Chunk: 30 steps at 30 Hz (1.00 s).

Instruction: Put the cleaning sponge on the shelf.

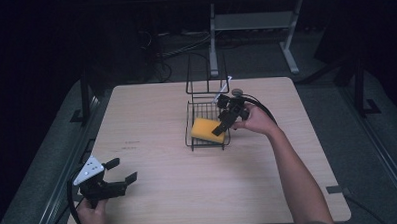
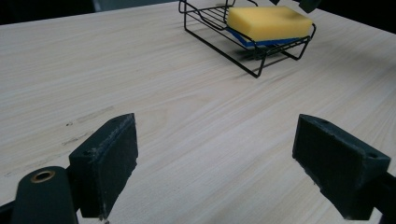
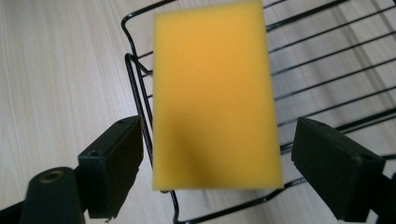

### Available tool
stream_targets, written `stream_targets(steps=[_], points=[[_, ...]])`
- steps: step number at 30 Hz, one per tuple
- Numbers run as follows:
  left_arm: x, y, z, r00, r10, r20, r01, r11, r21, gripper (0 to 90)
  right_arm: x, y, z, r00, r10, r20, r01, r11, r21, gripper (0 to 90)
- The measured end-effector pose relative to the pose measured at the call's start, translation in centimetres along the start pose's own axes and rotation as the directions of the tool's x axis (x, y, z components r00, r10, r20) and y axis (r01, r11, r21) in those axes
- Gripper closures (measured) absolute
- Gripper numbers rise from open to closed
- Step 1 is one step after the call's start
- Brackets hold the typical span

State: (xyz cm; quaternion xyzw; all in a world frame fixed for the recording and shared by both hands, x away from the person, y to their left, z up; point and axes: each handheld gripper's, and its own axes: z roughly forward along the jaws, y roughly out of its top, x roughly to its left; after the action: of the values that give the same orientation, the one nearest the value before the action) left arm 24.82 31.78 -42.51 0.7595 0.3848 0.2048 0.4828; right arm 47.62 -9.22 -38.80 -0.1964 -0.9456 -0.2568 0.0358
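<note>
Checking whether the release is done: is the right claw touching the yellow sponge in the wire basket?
Apart. In the right gripper view the right claw is open, with bare gaps between each jaw and the sponge lying in the basket.

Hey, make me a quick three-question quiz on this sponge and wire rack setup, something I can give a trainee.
1. True or false: the right gripper is clamped shut on the yellow sponge.
2. Where does the sponge rest? A) flat on the bare table B) in the black wire rack C) in the left gripper
3. Fill in: under its yellow top, the left gripper view shows the sponge has a ____ layer.

Key:
1. False: its jaws stand open on either side of the sponge, apart from it.
2. B: one end sticks out over the rack's rim.
3. Blue.
</note>
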Motion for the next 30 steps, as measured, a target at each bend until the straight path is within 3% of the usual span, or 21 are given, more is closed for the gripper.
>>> stream_targets(steps=[13, 22, 30], points=[[0.0, 0.0, 0.1, 1.0000, -0.001, -0.001, 0.001, 1.0000, 0.001, 13.4, -0.4, -1.9, -1.4, 0.9994, 0.034, 0.011, -0.033, 0.999, -0.022, 16.4], [-0.1, 0.0, 0.2, 1.0000, -0.004, -0.002, 0.004, 1.0000, 0.002, 13.4, -0.1, -4.4, -2.5, 0.9983, 0.054, 0.024, -0.053, 0.998, -0.038, 16.5], [-0.2, 0.0, 0.1, 1.0000, 0.001, 0.000, -0.001, 1.0000, 0.004, 13.4, 1.2, -7.7, -3.4, 0.9958, 0.073, 0.055, -0.071, 0.997, -0.031, 16.4]])
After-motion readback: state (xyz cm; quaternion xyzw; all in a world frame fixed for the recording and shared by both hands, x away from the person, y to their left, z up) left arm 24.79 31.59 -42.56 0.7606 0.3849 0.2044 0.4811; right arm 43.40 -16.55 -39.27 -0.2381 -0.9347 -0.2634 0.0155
